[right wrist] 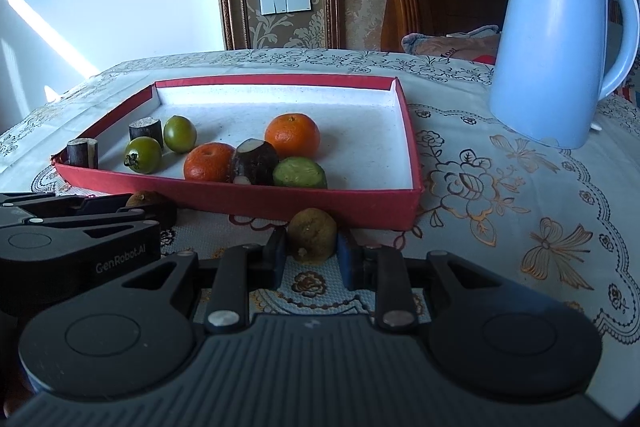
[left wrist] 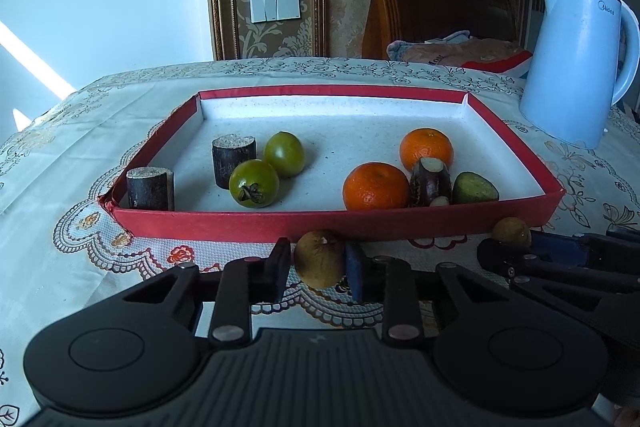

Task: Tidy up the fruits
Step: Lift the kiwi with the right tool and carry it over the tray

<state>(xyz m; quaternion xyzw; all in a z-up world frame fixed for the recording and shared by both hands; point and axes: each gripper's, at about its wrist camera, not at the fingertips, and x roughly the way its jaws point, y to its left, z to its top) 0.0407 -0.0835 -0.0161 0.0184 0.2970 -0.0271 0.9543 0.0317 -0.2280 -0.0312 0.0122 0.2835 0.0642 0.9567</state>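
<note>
While both hands hold low at the near edge of the table [right wrist: 520,227], which carries a cream embroidered cloth, we record the scene from largest item to smallest. A pale blue electric kettle [right wrist: 556,39] stands at the far right, well apart from the work. A shallow red-walled cardboard tray with a white floor [left wrist: 280,223] lies just beyond both tools. Inside it we note two orange mandarins [left wrist: 376,186], two green persimmon-like fruits [left wrist: 253,183], two dark upright cylindrical cane stubs [left wrist: 234,162], one dark stub lying on its side [left wrist: 429,183] and a green wedge-shaped piece [left wrist: 474,188].

The left gripper [left wrist: 320,263] has its jaws closed on a small brown round fruit [left wrist: 320,259], pads pressing both flanks. The right gripper [right wrist: 311,251] likewise grips a small yellow-brown round fruit [right wrist: 313,235]. Both fruits sit outside the tray, just beside its near wall, on or barely above the cloth; we cannot tell which.

In our judgement the deciding relation is this: the tray lies directly ahead of and slightly above each pair of jaws, so each fruit must clear the near wall before travelling forward. The fruits are near-spherical, so no long axis governs. The left hand faces the tray's middle, the right its right-hand part, where open floor lies beyond the mandarins.
</note>
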